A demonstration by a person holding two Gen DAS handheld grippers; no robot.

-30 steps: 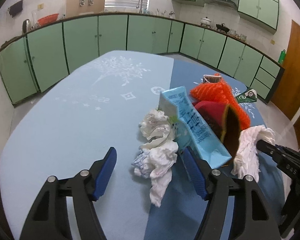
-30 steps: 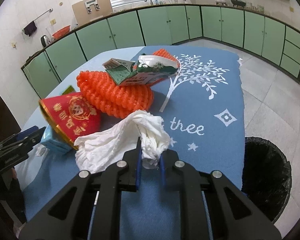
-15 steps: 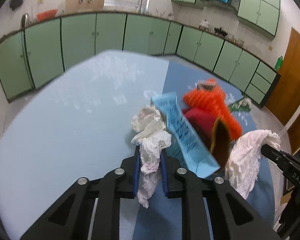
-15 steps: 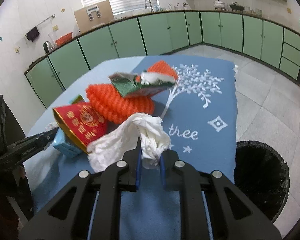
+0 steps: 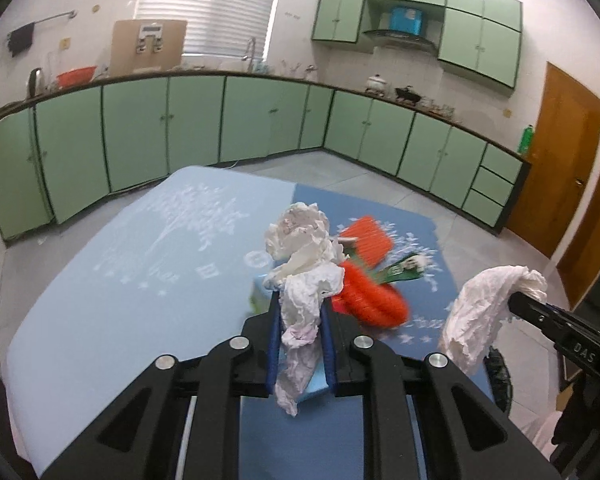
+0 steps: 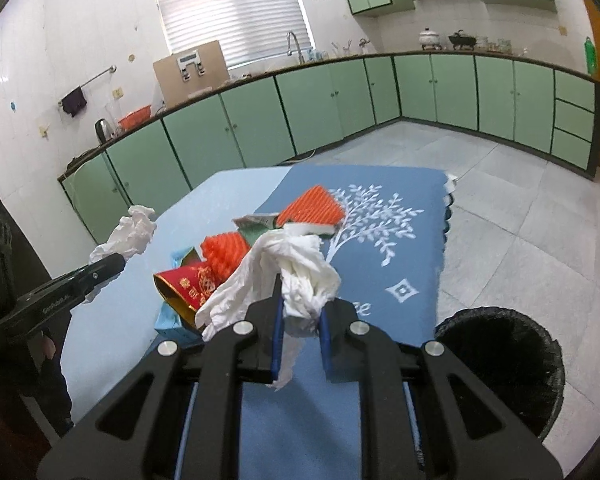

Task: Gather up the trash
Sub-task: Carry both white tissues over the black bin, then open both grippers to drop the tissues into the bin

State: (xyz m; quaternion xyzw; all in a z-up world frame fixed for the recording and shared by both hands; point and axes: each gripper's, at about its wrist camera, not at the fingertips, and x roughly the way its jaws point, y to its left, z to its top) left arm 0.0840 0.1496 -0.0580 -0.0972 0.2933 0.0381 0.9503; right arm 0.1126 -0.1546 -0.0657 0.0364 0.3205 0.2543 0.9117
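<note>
The left gripper [image 5: 300, 344] squeezes a crumpled tissue [image 5: 302, 264] above the table [image 5: 112, 312]; the right gripper [image 6: 299, 338] squeezes a white paper towel [image 6: 288, 272] near the black bin [image 6: 504, 364].

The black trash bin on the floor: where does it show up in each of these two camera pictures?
Left wrist view: only a dark sliver of the black trash bin shows at lower right, below the white tissue held in the right gripper.
Right wrist view: the bin is plain at lower right, on the floor beside the blue tablecloth.
Shared landmark: the orange foam netting on the table.
</note>
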